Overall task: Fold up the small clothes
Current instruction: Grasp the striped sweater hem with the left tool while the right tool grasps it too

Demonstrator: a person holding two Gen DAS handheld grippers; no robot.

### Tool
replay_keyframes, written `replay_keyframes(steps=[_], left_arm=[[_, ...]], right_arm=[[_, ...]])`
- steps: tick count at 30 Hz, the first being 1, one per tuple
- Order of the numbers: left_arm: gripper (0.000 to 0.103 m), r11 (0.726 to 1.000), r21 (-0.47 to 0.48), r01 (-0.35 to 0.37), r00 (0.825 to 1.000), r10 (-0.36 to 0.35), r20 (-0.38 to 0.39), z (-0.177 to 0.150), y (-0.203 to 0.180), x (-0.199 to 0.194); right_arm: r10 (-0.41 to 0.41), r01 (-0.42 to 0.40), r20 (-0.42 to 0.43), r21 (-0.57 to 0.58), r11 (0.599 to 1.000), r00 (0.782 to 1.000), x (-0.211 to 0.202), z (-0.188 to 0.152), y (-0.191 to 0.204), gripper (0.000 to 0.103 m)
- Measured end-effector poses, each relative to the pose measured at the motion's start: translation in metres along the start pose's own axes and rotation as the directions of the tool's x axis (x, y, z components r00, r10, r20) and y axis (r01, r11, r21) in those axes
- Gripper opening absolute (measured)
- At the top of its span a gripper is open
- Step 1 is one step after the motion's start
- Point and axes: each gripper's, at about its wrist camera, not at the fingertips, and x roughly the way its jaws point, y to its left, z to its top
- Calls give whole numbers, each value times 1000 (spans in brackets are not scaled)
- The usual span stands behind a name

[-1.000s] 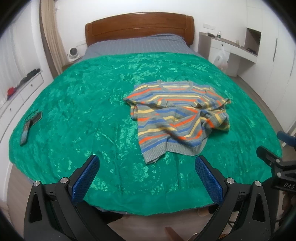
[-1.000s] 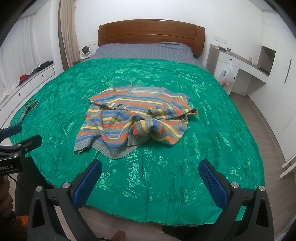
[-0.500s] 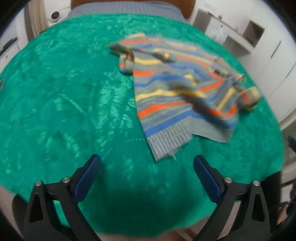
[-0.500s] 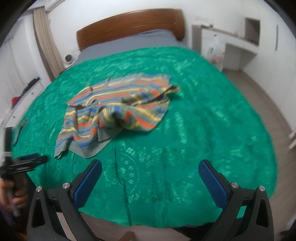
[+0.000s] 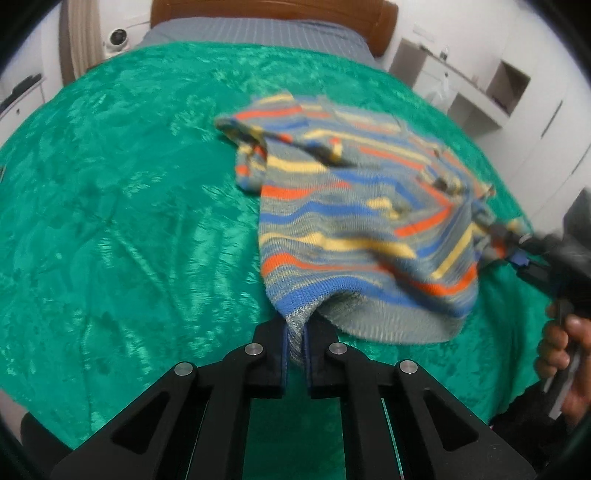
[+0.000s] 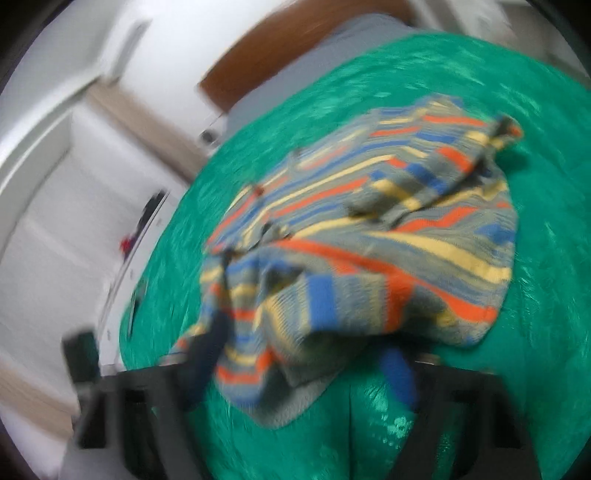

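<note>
A striped knit sweater (image 5: pixel 351 221) in grey, blue, orange and yellow lies crumpled on the green bedspread (image 5: pixel 129 221). My left gripper (image 5: pixel 295 343) is shut on the near-left corner of its grey hem, with the fabric pinched between the pads. Seen from the left wrist, my right gripper (image 5: pixel 506 243) is at the sweater's right edge. In the blurred right wrist view the right gripper (image 6: pixel 303 363) has its jaws closing, still apart, with the sweater's (image 6: pixel 369 229) near edge lying between them.
A wooden headboard (image 5: pixel 380 22) and a grey striped sheet (image 5: pixel 258 35) are at the bed's far end. A white desk with shelves (image 5: pixel 461 92) stands to the right. A person's hand (image 5: pixel 561 350) holds the right gripper's handle beside the bed.
Both grippers dropped toward the sweater. The left jaws went from wide open to shut on the hem corner. The right gripper rolled, swung to the sweater's edge, and its jaws narrowed.
</note>
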Motion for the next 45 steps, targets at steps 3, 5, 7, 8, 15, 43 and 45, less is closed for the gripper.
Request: replay_keyframes(steps=[3, 5, 7, 8, 15, 43, 45], left_arm=[[4, 998, -8, 62, 998, -62, 16, -3, 13, -32], [4, 997, 19, 76, 997, -76, 15, -12, 18, -55], [4, 995, 66, 75, 997, -75, 3, -24, 19, -76], [4, 994, 82, 75, 997, -74, -11, -28, 18, -79], [4, 994, 111, 3, 988, 14, -156, -62, 24, -44], [4, 977, 190, -98, 928, 158, -338, -106, 4, -7], [5, 975, 191, -111, 928, 170, -331, -105, 5, -6]], right_arm=[[-10, 10, -5, 70, 998, 1000, -26, -3, -8, 6], [36, -34, -44, 49, 998, 998, -56, -12, -5, 6], [54, -50, -110, 36, 998, 992, -89, -27, -5, 6], [49, -43, -151, 46, 998, 987, -104, -35, -9, 6], [-248, 255, -285, -14, 967, 926, -117, -86, -57, 21], [-458, 394, -394, -236, 888, 797, -86, -116, -66, 4], [-478, 406, -387, -255, 877, 788, -78, -117, -64, 4]])
